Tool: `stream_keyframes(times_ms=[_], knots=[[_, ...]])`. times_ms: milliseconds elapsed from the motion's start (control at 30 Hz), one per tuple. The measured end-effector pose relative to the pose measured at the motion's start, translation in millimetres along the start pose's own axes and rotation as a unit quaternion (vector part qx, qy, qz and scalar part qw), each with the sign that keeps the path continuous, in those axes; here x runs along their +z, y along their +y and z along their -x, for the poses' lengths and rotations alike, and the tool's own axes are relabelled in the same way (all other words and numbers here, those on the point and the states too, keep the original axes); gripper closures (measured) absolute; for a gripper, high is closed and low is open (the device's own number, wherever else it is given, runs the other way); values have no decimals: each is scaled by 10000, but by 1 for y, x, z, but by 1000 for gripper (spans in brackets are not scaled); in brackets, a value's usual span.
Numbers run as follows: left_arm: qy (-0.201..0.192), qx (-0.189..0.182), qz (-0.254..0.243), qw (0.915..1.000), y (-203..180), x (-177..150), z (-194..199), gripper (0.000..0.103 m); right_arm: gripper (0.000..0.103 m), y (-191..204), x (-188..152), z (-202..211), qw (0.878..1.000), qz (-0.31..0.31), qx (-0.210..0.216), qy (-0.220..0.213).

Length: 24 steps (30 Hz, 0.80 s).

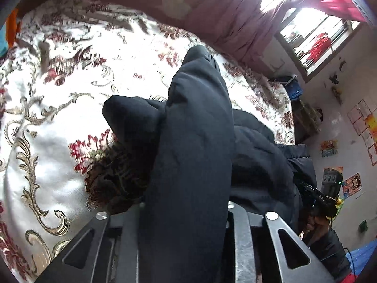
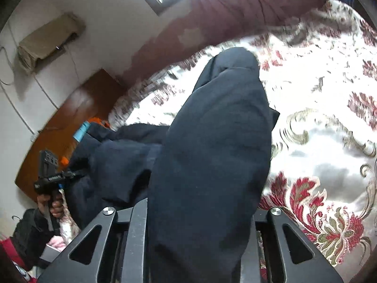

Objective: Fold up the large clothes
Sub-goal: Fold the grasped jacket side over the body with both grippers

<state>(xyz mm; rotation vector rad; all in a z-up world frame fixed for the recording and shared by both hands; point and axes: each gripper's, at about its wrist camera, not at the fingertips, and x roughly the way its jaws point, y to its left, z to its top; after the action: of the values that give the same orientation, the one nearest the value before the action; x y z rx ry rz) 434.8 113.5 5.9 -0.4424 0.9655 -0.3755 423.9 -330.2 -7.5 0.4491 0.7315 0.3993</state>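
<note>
Across the flowered bed (image 1: 59,108) sprawls a dark padded coat (image 1: 254,165), one thick fold clenched in each gripper's fingers (left gripper (image 1: 186,202), right gripper (image 2: 200,207)). Such slippery bulk could slide free, or lift unevenly and skew the fold.

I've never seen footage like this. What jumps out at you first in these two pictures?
A thick fold of the dark navy garment fills the middle of both views, pinched between each gripper's black fingers and rising away from the camera. Beneath and around it spreads a shiny white bedspread with red flowers and gold scrolls. At the right view's lower left edge, a hand holds the left gripper, clamped on the same garment.
</note>
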Motion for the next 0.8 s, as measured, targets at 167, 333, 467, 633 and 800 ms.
stream_keyframes(times_ms=[167, 333, 467, 633, 800], knots=[[-256, -115, -45, 9996, -17, 2, 26, 85, 83, 28, 10, 26, 9996, 188, 80, -173], [-494, -205, -185, 9984, -30, 0, 54, 86, 83, 37, 12, 49, 9988, 291, 196, -344], [-600, -197, -310, 9975, -40, -3, 72, 86, 83, 39, 9, 56, 9987, 324, 213, -317], [-516, -158, -224, 9983, -32, -11, 67, 86, 83, 32, -2, 45, 9994, 305, 96, -132], [-282, -93, -32, 9996, -16, -27, 49, 86, 83, 19, -19, 25, 9987, 442, -163, 174]])
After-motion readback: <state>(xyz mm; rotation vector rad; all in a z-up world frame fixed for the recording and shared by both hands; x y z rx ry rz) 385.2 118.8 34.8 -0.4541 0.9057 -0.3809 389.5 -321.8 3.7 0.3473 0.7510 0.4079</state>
